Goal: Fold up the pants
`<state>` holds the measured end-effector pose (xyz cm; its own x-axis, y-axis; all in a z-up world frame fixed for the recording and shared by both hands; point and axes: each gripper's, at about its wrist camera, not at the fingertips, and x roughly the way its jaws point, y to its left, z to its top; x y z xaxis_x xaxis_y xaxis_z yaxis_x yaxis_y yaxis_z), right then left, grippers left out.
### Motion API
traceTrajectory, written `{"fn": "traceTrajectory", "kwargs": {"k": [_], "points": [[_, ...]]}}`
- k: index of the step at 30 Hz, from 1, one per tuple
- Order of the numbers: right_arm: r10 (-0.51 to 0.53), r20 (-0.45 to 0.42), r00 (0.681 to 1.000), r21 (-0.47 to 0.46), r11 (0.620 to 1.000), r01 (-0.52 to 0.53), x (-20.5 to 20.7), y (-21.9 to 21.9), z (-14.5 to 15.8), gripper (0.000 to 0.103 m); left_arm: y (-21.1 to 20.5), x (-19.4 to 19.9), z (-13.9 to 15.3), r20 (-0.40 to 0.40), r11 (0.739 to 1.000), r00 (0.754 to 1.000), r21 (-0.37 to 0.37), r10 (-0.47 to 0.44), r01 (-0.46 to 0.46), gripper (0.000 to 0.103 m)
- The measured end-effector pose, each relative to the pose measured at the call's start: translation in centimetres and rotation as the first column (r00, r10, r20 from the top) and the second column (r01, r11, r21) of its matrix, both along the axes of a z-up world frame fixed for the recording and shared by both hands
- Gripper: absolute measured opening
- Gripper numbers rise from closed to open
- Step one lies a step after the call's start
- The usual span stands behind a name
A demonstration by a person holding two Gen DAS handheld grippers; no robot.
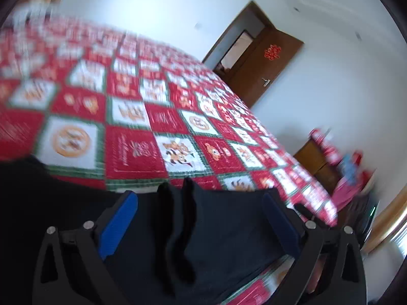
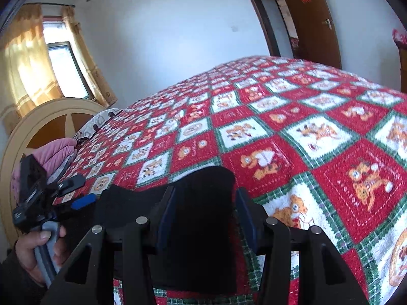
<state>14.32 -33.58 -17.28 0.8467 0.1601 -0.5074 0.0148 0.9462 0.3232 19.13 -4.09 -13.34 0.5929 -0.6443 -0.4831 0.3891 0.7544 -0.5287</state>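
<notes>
Black pants (image 2: 203,228) lie bunched at the near edge of a bed. In the right wrist view a raised fold of them fills the gap between the blue pads, and my right gripper (image 2: 206,198) is shut on it with the jaws half apart. My left gripper (image 1: 203,198) stands wide open over the pants (image 1: 223,223). Dark folds lie between its fingers, and the left pad's (image 1: 119,223) blue face is bare. From the right wrist view the left gripper (image 2: 78,192) shows at the left, at the cloth's edge, held by a hand (image 2: 28,251).
A red, white and green quilt (image 2: 305,127) covers the whole bed. A pink folded blanket (image 2: 56,155) and a pillow lie by the round headboard (image 2: 38,124). A brown door (image 1: 264,71) stands open beyond the bed. A wooden cabinet (image 1: 315,157) with red items stands by the wall.
</notes>
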Motion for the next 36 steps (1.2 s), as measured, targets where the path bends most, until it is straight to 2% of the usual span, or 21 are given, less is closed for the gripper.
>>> {"fn": "traceTrajectory", "kwargs": {"k": [1, 3, 6, 10, 11, 15, 16, 22, 24, 27, 29, 32, 33, 34, 36], "points": [[0.005, 0.005, 1.0, -0.005, 1.0, -0.005, 0.0, 0.2, 0.1, 0.049, -0.3, -1.2, 0.4, 0.042, 0.999, 0.999, 0.036, 0.0, -0.002, 0.101], [0.02, 0.006, 1.0, -0.009, 1.0, -0.019, 0.0, 0.6, 0.1, 0.049, -0.8, -2.5, 0.5, 0.072, 0.995, 0.997, 0.103, -0.001, -0.007, 0.099], [0.02, 0.001, 1.0, -0.009, 1.0, -0.02, 0.0, 0.7, 0.0, 0.049, -1.9, -3.4, -0.4, 0.053, 0.991, 0.998, 0.133, -0.023, 0.015, 0.09], [0.004, 0.007, 1.0, -0.003, 1.0, -0.004, -0.1, 0.4, 0.0, 0.049, -2.6, -2.7, -2.4, -0.043, 0.991, 0.998, 0.121, -0.045, 0.05, 0.063], [0.0, 0.007, 1.0, -0.002, 1.0, 0.0, -0.1, 0.4, 0.0, 0.049, -2.6, -2.5, -2.9, -0.064, 0.991, 0.997, 0.127, -0.04, 0.048, 0.06], [0.001, -0.003, 1.0, 0.003, 1.0, -0.001, 0.0, 0.3, -0.2, 0.049, -2.6, -3.0, -3.5, -0.086, 0.985, 0.996, 0.168, -0.029, 0.043, 0.02], [0.001, -0.007, 1.0, 0.004, 1.0, -0.001, 0.1, 0.3, -0.3, 0.049, -2.4, -3.2, -3.6, -0.09, 0.985, 0.996, 0.167, -0.025, 0.04, 0.015], [-0.01, 0.003, 1.0, 0.006, 1.0, 0.01, -0.1, 0.1, -0.2, 0.049, -1.6, -4.8, -3.2, -0.098, 0.978, 0.995, 0.21, 0.005, 0.016, 0.006], [-0.015, 0.009, 1.0, 0.012, 1.0, 0.015, -0.1, -0.1, -0.1, 0.049, -1.1, -4.9, -3.4, -0.079, 0.97, 0.997, 0.242, 0.026, -0.006, 0.006], [-0.014, 0.009, 1.0, 0.014, 1.0, 0.014, -0.1, -0.1, -0.1, 0.049, -0.5, -4.6, -3.8, -0.086, 0.981, 0.996, 0.192, 0.024, -0.007, 0.007], [-0.01, 0.01, 1.0, 0.008, 1.0, 0.01, -0.1, 0.0, 0.0, 0.049, -0.7, -4.5, -3.8, -0.086, 0.984, 0.996, 0.177, 0.019, -0.004, 0.016], [-0.01, 0.014, 1.0, 0.004, 1.0, 0.009, -0.2, 0.2, 0.0, 0.049, -1.3, -4.7, -3.2, -0.062, 0.986, 0.998, 0.166, 0.011, 0.0, 0.052], [-0.009, 0.013, 1.0, 0.003, 1.0, 0.009, -0.2, 0.2, 0.0, 0.049, -1.4, -4.9, -3.0, -0.048, 0.985, 0.999, 0.173, 0.022, -0.014, 0.068], [-0.01, 0.012, 1.0, 0.003, 1.0, 0.01, -0.2, 0.2, 0.0, 0.049, -1.5, -4.9, -2.7, -0.032, 0.985, 0.999, 0.169, 0.032, -0.026, 0.074], [-0.011, 0.007, 1.0, 0.006, 1.0, 0.011, -0.2, 0.2, 0.0, 0.049, -2.1, -4.7, -2.6, -0.022, 0.982, 1.0, 0.189, 0.015, -0.011, 0.074]]}}
